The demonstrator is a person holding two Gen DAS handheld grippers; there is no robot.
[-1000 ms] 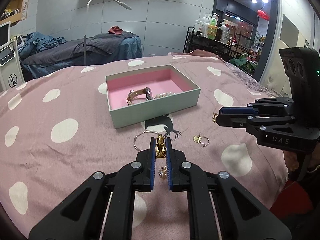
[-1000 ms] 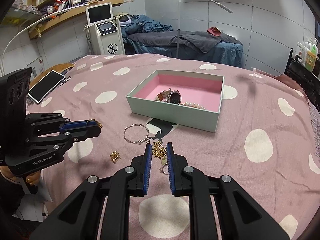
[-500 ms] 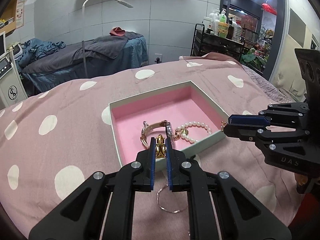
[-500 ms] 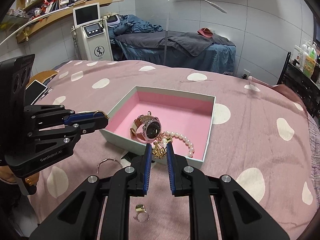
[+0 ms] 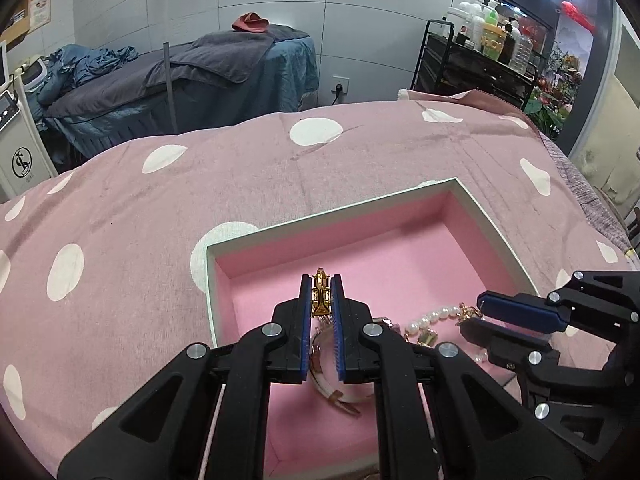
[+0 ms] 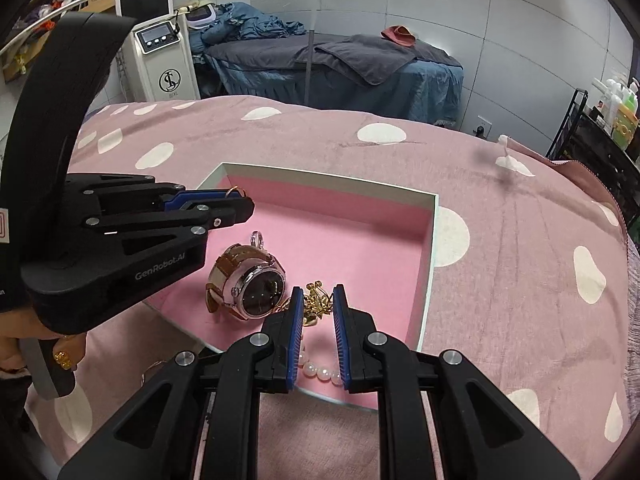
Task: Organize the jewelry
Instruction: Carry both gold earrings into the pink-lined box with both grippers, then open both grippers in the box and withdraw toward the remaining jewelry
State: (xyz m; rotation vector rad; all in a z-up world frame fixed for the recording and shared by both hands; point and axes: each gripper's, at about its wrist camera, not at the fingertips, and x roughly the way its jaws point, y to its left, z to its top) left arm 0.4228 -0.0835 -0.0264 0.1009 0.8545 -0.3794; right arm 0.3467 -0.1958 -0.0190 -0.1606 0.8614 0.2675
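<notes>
Left gripper: clenched on a gold ring, above the box floor.
Right gripper: grasping a gold earring, probably, over the pearl bracelet.

"GenRobot.AI" on the left gripper, "SL" monogram on white machine

A beauty salon: a treatment bed, a console machine, a cart of bottles.
</notes>
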